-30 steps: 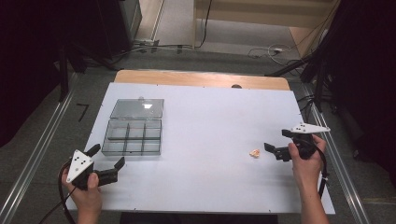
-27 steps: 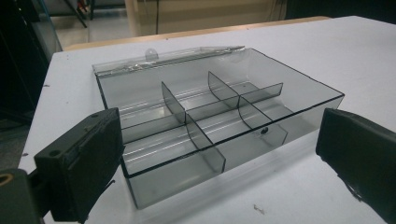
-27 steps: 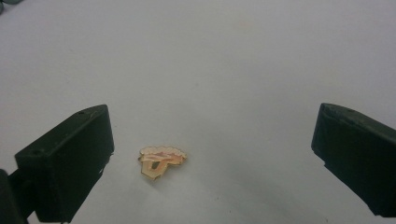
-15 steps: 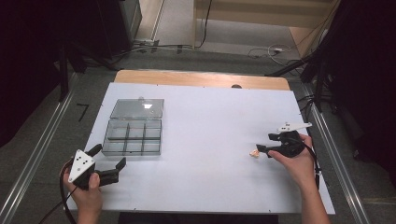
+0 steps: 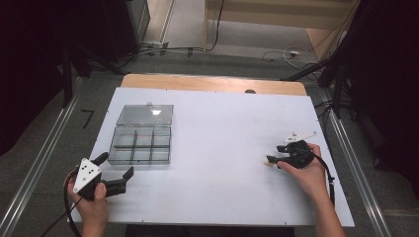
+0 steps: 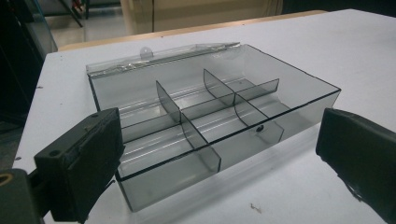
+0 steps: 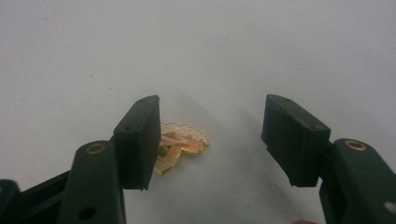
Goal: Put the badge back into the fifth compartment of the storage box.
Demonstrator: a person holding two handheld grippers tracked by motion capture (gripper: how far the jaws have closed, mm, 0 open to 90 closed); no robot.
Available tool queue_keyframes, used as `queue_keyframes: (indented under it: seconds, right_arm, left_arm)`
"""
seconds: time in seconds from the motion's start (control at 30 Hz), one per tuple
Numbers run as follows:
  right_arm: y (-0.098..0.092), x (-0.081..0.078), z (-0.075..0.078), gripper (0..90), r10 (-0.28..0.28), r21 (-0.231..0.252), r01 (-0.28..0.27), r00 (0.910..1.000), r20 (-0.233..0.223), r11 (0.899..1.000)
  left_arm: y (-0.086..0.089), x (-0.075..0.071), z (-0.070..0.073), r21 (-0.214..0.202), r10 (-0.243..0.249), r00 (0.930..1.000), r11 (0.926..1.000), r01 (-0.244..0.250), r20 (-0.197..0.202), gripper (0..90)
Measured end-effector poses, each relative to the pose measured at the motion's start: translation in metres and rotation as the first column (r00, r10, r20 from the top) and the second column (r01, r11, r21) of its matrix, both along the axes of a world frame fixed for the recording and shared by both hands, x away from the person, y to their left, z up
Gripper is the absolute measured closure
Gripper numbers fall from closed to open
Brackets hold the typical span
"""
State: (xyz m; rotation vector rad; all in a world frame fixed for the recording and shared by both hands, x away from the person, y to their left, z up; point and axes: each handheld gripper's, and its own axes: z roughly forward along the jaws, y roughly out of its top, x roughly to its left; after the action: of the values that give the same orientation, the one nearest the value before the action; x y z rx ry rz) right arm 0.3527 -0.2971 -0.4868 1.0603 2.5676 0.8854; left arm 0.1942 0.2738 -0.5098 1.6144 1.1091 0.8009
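Low in the frame's centre, our right hand-held gripper (image 7: 210,140) stood wide open around a small gold trinket (image 7: 180,144) lying flat on the table (image 7: 233,56); we judged it light, stiff, slippery, best pinched edgewise.

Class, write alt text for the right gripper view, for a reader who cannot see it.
A small flat gold-edged orange and white pin lies on the white table between the right gripper's two open black fingers, beside the left-hand one, partly hidden behind it.
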Motion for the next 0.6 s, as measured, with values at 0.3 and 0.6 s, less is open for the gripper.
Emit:
queue_keyframes:
  seconds: [0.3, 0.6]
  right_arm:
    - [0.0024, -0.0017, -0.0043, 41.2, 0.077, 0.011, -0.077, 0.9959, -0.046, 0.997]
    - [0.0018, -0.006, -0.0057, 54.3, 0.087, -0.003, -0.087, 0.9959, -0.025, 0.996]
  left_arm:
    - [-0.0002, 0.0004, -0.0001, 0.006, 0.003, 1.0, 1.0, -0.003, -0.006, 1.1]
    - [-0.0006, 0.0004, -0.0003, 0.006, 0.002, 1.0, 1.0, -0.002, -0.006, 1.1]
